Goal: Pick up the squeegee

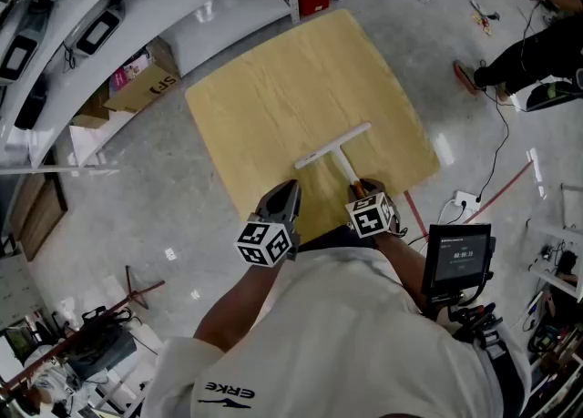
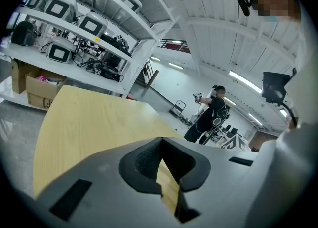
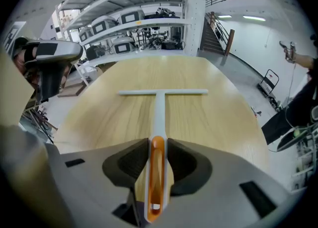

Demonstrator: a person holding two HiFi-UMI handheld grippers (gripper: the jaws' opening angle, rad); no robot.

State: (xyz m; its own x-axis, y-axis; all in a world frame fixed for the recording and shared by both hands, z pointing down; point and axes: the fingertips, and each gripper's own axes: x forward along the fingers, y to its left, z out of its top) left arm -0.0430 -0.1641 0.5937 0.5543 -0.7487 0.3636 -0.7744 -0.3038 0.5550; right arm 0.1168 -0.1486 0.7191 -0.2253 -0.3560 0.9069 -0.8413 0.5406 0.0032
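From above, the right hand-held gripper hides the squeegee handle's end.

One squeegee is lying on one table — two grippers are showing, one left gripper and one right gripper.

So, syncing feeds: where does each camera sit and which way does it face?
Head view: head-mounted, steeply down at table, squeegee, left gripper, right gripper; arms, torso show.
Left gripper view: on left gripper, across table toward shelves; empty fingers together.
Right gripper view: on right gripper, along squeegee; fingers grip its handle.
Head and right gripper views share the squeegee.
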